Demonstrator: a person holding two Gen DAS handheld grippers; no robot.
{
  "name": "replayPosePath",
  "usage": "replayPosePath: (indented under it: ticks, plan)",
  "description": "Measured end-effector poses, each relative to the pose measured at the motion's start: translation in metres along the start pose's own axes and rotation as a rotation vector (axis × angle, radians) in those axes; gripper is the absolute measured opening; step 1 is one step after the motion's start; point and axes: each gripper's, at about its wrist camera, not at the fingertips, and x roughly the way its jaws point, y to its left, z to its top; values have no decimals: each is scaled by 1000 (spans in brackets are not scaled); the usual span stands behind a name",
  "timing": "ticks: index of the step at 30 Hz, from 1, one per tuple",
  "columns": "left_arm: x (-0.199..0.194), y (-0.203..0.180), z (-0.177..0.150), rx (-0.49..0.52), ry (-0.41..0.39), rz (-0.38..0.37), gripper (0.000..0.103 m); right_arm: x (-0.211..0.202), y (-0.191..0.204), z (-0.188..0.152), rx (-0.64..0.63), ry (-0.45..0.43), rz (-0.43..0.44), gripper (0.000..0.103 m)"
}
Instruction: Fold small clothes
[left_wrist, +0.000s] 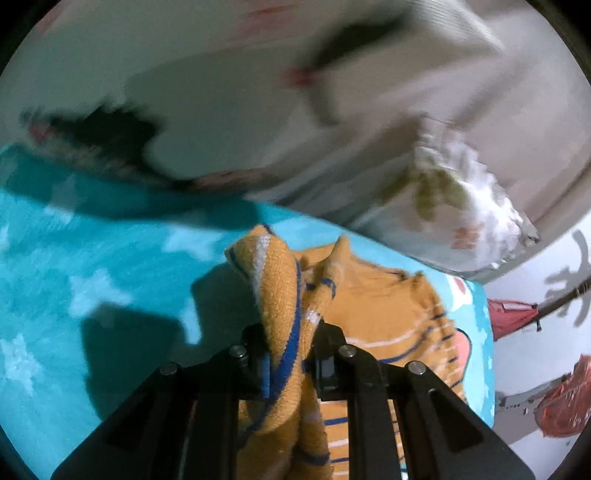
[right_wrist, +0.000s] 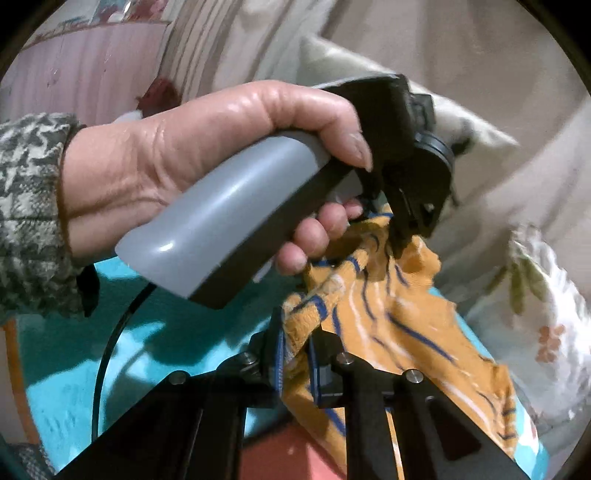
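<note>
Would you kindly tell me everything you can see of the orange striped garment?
The orange garment looks like a small knit piece with thin blue and white stripes. It is bunched and partly lifted off the turquoise star-patterned blanket. The left gripper pinches one rolled edge; the right gripper pinches another bunch. In the right wrist view, the left gripper sits close beside it, held by the person's hand, whose fingertips seem to touch the cloth.

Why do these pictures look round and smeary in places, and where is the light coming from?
Both views are fisheye, so a black rim rings the frame and straight edges bend. Left wrist view: the pale bedding behind is motion-smeared, while the orange striped garment in the left hand-held gripper stays sharp, casting hard shadows on the turquoise blanket. Right wrist view: glare streaks the grey handle.
</note>
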Motion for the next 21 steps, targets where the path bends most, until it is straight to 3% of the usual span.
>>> replayPosePath:
  ticks: [6, 10, 13, 14, 18, 21]
  plan:
    - [28, -99, 0, 133, 32, -58, 15, -45, -57, -37, 136, -28, -77, 11]
    - [56, -167, -18, 219, 67, -139, 15, -78, -100, -77, 244, -12, -155, 11]
    - [81, -204, -34, 266, 110, -149, 21, -94, -126, -109, 319, 21, -205, 11]
    - [87, -211, -39, 268, 124, -148, 28, -97, -131, -119, 343, 37, -213, 11]
    - [87, -218, -51, 250, 134, -188, 34, -81, -159, -155, 462, 116, -166, 11]
    - [58, -205, -56, 231, 73, -164, 53, -76, -166, -173, 517, 141, -123, 11]
